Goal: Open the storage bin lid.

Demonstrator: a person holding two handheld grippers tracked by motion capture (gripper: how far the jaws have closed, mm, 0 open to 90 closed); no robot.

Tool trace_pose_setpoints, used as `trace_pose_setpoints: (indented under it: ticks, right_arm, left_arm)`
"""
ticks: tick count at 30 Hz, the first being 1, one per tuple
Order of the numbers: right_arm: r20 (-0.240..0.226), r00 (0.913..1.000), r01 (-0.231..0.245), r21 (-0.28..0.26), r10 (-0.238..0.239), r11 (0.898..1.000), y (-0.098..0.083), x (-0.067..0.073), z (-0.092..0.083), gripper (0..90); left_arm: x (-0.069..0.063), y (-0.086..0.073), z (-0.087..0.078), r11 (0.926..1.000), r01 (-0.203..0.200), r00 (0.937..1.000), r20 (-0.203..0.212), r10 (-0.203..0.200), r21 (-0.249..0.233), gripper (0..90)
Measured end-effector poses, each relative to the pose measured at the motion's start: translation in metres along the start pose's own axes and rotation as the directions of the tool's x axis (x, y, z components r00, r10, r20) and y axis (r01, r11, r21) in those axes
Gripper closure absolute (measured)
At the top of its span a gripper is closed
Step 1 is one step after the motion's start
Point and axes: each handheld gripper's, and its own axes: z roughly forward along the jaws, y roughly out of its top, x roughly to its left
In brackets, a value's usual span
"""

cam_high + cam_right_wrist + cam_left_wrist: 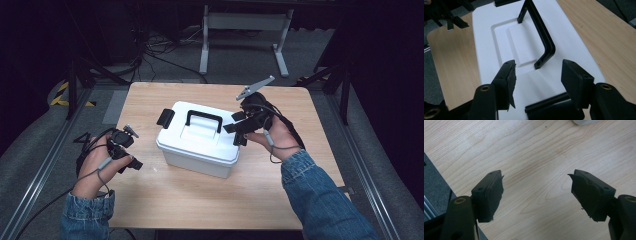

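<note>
- A white storage box (200, 142) sits near the middle of the wooden bench (165, 200), turned a little askew to the bench edges.
- Its lid (574, 45) is on, with a recessed panel in the centre and a black carry handle (544, 37) standing upright over that recess.
- A black latch (165, 118) at the box's far-left end is flipped outward; another black latch (554, 107) lies at the end nearest the right tool, seen just below its jaws in the right gripper view.
- The right tool (239, 132) hangs over the right end of the lid, its jaws spread wide with nothing between them; the handle's near post lies just ahead of the gap.
- The right hand (277, 137) grips that tool from behind, denim sleeve (320, 200) running off toward the bottom edge.
- The left tool (129, 161) is off to the left of the box, apart from it, low over bare wood near the bench's left edge.
- In the left gripper view its jaws stand wide apart and empty, and a corner of the white box shows at the top.
- The left hand (92, 175) holds that tool, cable (40, 210) trailing off the bench toward the floor.
</note>
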Motion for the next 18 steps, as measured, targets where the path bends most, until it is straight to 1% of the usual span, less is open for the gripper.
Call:
trace_pose_setpoints:
  ticks: [3,6,8,10,12,16,17,18]
  right_arm:
    - [-0.018,0.9998,-0.005,0.013,0.006,1.0,0.009,-0.003,0.009,48.2]
    - [-0.033,0.9994,-0.009,0.016,0.009,1.0,0.016,-0.005,0.017,48.4]
    - [-0.031,0.9994,-0.015,0.023,0.016,1.0,0.017,-0.005,0.019,48.3]
    - [-0.035,0.9992,-0.021,0.039,0.022,0.999,0.023,-0.008,0.027,48.4]
    - [-0.03,0.9992,-0.025,0.05,0.026,0.998,0.027,-0.009,0.031,48.3]
    - [-0.034,0.9989,-0.03,0.053,0.032,0.998,0.031,-0.01,0.037,47.6]
    - [-0.033,0.9988,-0.035,0.074,0.038,0.997,0.035,-0.009,0.043,47.5]
    - [-0.03,0.999,-0.031,0.079,0.034,0.996,0.036,-0.009,0.044,47.6]
  left_arm:
    - [0.001,-0.001,0.0,1.0,0.006,1.0,0.004,-0.006,0.0,26.5]
    - [0.001,-0.002,0.0,0.9999,0.012,0.9999,0.007,-0.012,-0.001,26.5]
    - [0.001,-0.001,0.0,0.9999,0.011,0.9999,0.007,-0.011,-0.001,26.5]
    - [0.001,-0.001,0.0,1.0,0.008,1.0,0.006,-0.008,0.003,26.5]
    - [0.001,-0.001,0.0,1.0,0.009,0.9999,0.007,-0.009,0.002,26.5]
    - [0.001,-0.001,0.0,1.0,0.009,0.9999,0.008,-0.009,0.001,26.5]
    - [0.001,-0.001,0.0,1.0,0.009,0.9999,0.009,-0.009,0.001,26.5]
    - [0.001,-0.001,0.0,1.0,0.008,0.9999,0.008,-0.008,0.001,26.5]
